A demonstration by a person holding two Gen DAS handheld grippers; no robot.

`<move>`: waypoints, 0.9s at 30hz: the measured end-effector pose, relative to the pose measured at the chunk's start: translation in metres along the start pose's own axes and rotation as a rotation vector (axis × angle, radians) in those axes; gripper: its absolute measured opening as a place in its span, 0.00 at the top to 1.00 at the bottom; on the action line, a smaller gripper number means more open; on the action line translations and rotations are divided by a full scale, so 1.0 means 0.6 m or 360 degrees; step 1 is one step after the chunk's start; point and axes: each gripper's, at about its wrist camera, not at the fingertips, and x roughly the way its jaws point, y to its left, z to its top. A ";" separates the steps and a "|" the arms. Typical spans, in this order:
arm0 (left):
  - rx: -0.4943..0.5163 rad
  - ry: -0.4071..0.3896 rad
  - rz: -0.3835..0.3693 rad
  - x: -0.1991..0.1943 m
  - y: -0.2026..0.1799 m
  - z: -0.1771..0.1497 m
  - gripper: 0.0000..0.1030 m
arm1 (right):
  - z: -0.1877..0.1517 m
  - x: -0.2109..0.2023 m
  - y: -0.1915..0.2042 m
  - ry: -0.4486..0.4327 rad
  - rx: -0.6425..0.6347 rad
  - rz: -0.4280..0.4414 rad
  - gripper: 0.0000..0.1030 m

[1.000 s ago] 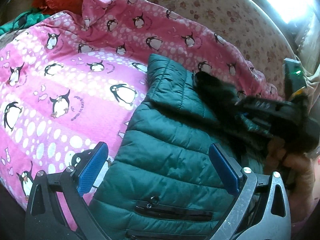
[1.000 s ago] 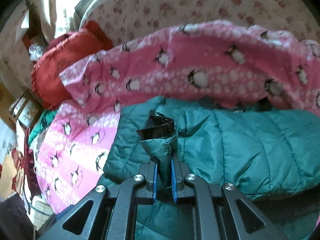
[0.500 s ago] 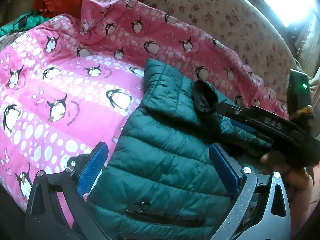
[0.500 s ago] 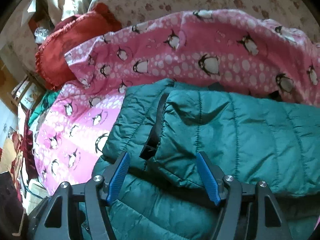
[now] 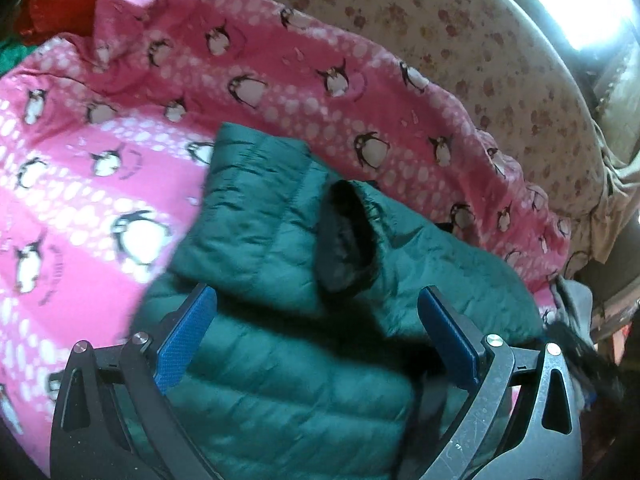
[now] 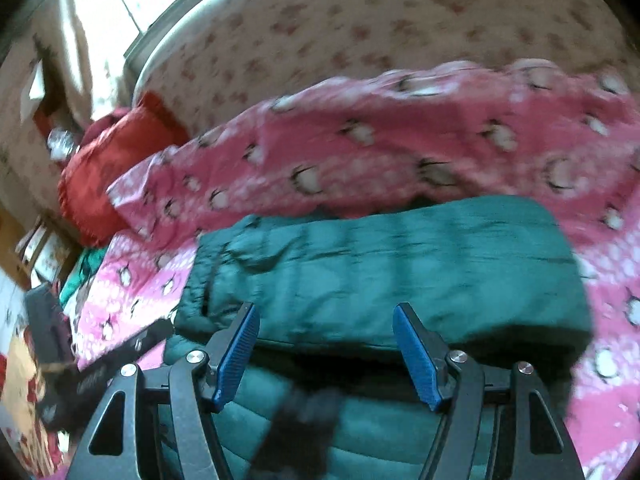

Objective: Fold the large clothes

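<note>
Blurred red cushion (image 6: 100, 176) apparently beside penguin blanket (image 5: 120, 152).

bed: pink penguin blanket (image 5: 120, 184) | behind: floral-print padded backrest (image 5: 460, 40) — curved | window (image 5: 592, 4): bright daylight, top corner | red cushion (image 6: 100, 168) at blanket's far end — beside backrest
</note>
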 end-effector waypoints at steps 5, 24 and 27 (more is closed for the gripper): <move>0.0047 0.0060 0.0016 0.053 -0.034 0.012 0.13 | -0.006 -0.061 -0.073 -0.0080 0.0094 -0.0070 0.35; 0.0207 -0.0044 0.0175 0.019 0.020 0.093 0.83 | 0.020 -0.041 -0.142 -0.0079 0.0179 -0.0233 0.35; 0.0191 0.0019 0.0222 0.052 0.050 0.076 0.83 | 0.024 0.013 -0.125 -0.0016 0.0123 -0.0246 0.35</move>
